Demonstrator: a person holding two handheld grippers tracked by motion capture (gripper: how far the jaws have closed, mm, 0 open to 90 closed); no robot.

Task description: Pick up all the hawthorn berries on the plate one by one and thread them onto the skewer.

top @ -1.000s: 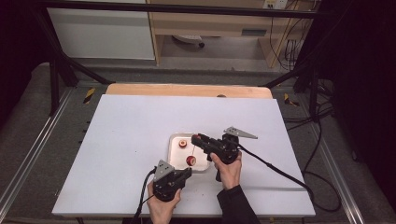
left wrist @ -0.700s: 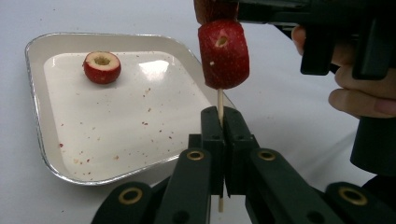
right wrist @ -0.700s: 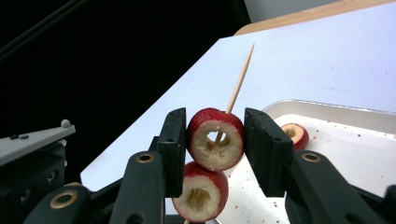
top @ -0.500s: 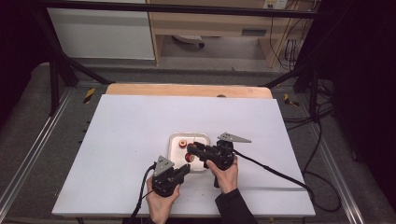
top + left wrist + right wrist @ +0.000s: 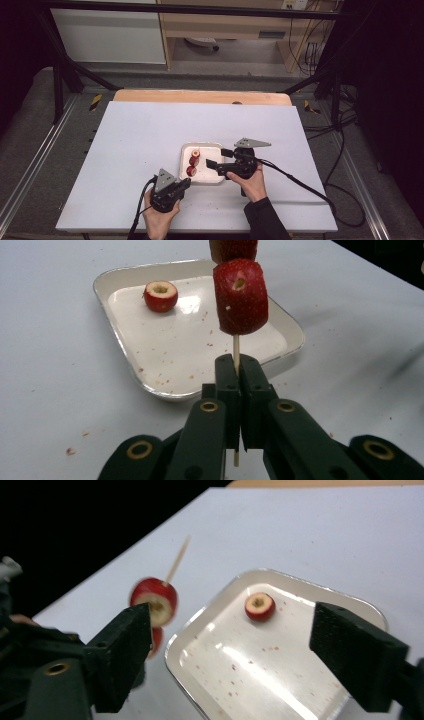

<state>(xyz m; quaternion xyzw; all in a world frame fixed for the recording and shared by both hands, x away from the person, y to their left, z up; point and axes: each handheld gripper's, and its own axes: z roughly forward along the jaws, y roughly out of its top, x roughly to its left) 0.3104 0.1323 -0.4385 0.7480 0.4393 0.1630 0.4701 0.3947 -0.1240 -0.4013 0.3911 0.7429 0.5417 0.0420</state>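
Note:
My left gripper (image 5: 239,390) is shut on a thin wooden skewer (image 5: 236,347) that carries red fruit pieces (image 5: 240,295), held up over the near rim of a white tray (image 5: 165,390). In the high view that gripper (image 5: 181,186) sits at the tray's (image 5: 212,179) front left corner. One loose red piece (image 5: 160,295) lies in the tray. My right gripper (image 5: 235,655) is open over the tray; its jaws have just been opening and nothing is gripped between them. In that view, the skewered fruit (image 5: 154,602) hangs just beyond its left fingertip. In the high view it (image 5: 219,158) hovers at the tray's right side.
A white tabletop (image 5: 150,130) spreads wide to the left and back of the tray. A wooden strip (image 5: 200,96) runs along its far edge. Small red crumbs dot the tray floor (image 5: 260,670). The right gripper's cable (image 5: 295,180) trails off to the right.
The right gripper's jaws have spread wide and drawn back slightly to the right from the skewered fruit. The left gripper with the skewer has shifted a little to the left.

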